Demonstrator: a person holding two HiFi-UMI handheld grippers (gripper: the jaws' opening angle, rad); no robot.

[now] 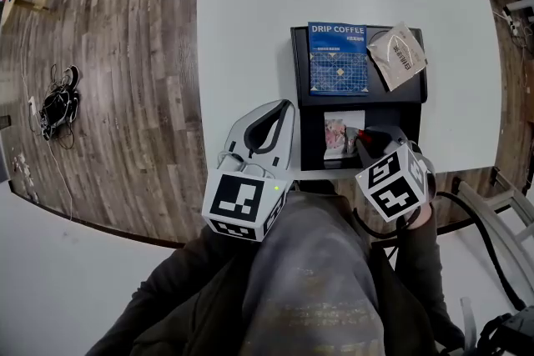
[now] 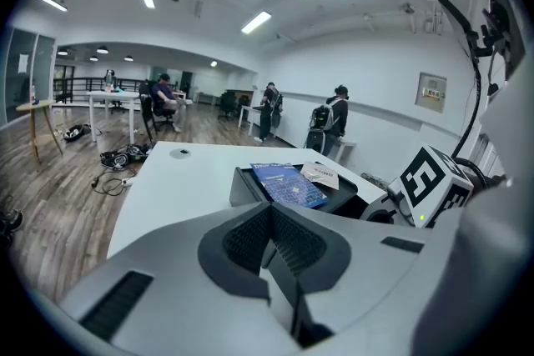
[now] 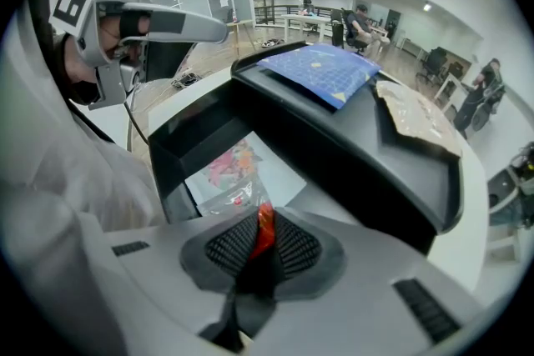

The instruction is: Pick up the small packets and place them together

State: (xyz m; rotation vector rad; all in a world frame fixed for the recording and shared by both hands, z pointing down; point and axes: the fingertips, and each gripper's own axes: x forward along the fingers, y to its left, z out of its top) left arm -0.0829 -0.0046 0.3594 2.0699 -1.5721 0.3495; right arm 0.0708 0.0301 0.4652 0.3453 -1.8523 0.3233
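Right claw point(image 3: 260, 221) is clenched on a red packet point(image 3: 265, 231) at lower centre of frame; left claw point(image 2: 270, 213) is noted closed.

The red packet point(image 3: 264, 231) is mostly hidden inside the right claw point(image 3: 261, 221), its print too small to read.
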